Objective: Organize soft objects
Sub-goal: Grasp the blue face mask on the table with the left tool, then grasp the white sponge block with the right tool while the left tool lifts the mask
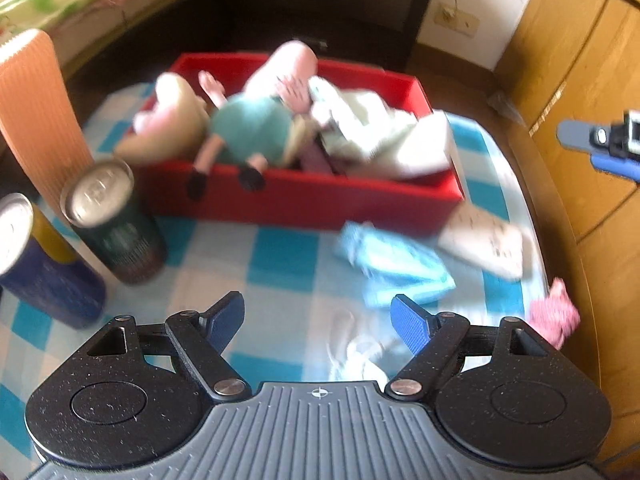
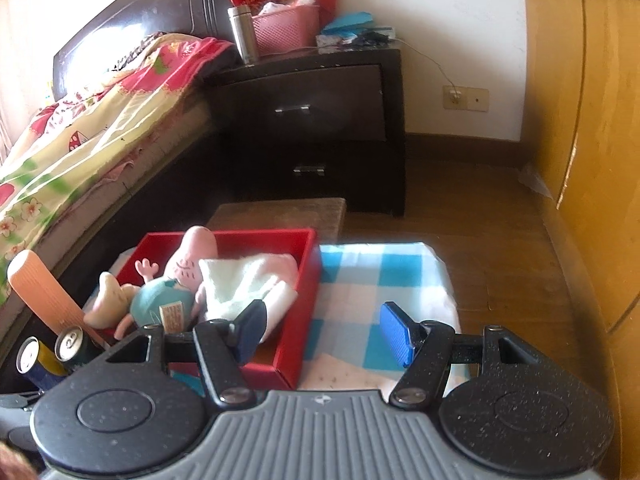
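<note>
A red box [image 1: 304, 200] [image 2: 308, 280] on a blue-checked cloth [image 1: 280, 256] holds a pink plush in a teal dress [image 1: 252, 128] [image 2: 160, 300], a tan plush [image 1: 176, 120] and pale towels [image 1: 372, 132] [image 2: 244, 284]. In front of the box lie a light-blue cloth [image 1: 396, 268], a white cloth [image 1: 488, 240], a pink item [image 1: 556, 316] and a white crumpled piece [image 1: 360, 356]. My left gripper [image 1: 320, 320] is open and empty above the cloth. My right gripper [image 2: 324, 332] is open and empty over the box's near right corner; it shows in the left wrist view [image 1: 600, 148].
Two cans [image 1: 112, 220] [image 1: 36, 260] and an orange ribbed cylinder [image 1: 36, 112] stand left of the box. A bed [image 2: 80, 140], a dark nightstand [image 2: 316, 120] and a wooden wardrobe [image 2: 580, 160] surround the table. A low stool [image 2: 288, 212] sits behind the box.
</note>
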`<state>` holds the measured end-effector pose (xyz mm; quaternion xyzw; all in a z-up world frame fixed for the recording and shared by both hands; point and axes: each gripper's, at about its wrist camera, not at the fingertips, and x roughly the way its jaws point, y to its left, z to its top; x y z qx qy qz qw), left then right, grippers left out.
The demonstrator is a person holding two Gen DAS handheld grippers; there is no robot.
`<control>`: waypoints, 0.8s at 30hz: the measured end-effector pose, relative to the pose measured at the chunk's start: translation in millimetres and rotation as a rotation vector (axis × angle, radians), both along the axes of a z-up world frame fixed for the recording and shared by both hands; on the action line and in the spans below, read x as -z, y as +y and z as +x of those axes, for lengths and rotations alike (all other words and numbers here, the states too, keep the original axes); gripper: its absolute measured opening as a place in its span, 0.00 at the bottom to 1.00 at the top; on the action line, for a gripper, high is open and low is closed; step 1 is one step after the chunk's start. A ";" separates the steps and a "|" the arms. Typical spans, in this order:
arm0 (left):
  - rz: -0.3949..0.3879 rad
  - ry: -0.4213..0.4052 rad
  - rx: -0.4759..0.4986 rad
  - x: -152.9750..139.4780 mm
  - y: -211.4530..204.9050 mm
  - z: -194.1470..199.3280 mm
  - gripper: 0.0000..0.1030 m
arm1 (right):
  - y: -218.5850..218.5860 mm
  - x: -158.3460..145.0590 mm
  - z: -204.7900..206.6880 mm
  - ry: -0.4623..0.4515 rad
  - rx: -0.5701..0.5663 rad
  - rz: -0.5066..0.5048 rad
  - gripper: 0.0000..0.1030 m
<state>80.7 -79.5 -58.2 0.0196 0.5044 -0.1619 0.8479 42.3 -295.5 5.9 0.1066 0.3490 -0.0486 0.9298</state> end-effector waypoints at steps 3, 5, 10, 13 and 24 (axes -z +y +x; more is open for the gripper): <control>0.016 0.021 0.024 8.1 -7.0 -10.0 0.76 | -3.9 2.0 -6.3 0.011 0.007 0.001 0.39; 0.017 0.046 0.038 15.6 -10.9 -17.5 0.77 | -6.0 2.3 -10.2 0.010 0.011 0.002 0.39; 0.040 0.117 0.077 38.4 -21.4 -36.7 0.76 | -9.7 10.9 -13.8 0.039 0.004 -0.006 0.40; 0.064 0.149 0.087 50.8 -23.3 -45.2 0.76 | -11.9 21.2 -11.6 0.076 -0.013 -0.016 0.40; 0.068 0.120 0.095 50.4 -14.8 -58.0 0.31 | -3.8 75.8 18.7 0.267 -0.231 -0.221 0.40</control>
